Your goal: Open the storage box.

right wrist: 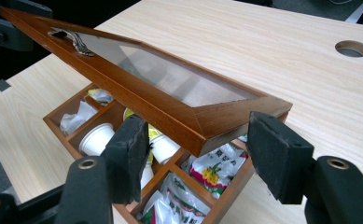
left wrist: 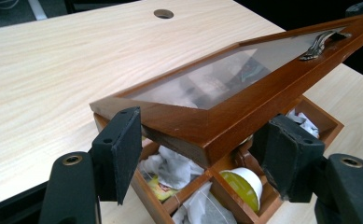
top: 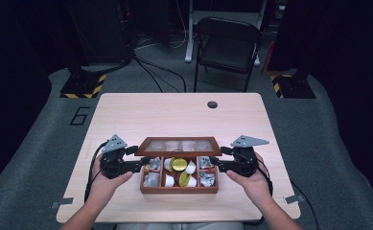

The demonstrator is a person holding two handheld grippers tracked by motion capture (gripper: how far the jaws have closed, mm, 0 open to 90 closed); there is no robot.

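Note:
A brown wooden box [top: 179, 190] with several compartments sits near the table's front edge, holding white cups [top: 190, 167], a yellow-topped cup [top: 178, 164] and tea packets [right wrist: 212, 170]. Its glass-paned lid [top: 179, 144] is tilted up, front edge raised, hinged at the back. My left gripper [top: 143, 162] clasps the lid's left front corner [left wrist: 202, 140], one pad on each side of it. At the right front corner [right wrist: 207, 126], my right gripper [top: 215, 163] grips the same way. A metal handle [left wrist: 317, 44] sits on the lid's front rail.
The light wooden table [top: 174, 115] stretches beyond the box, with a cable hole [top: 212, 104] near its far edge. A dark folding chair [top: 227, 43] stands behind the table. Cables trail from both grippers toward the person's forearms.

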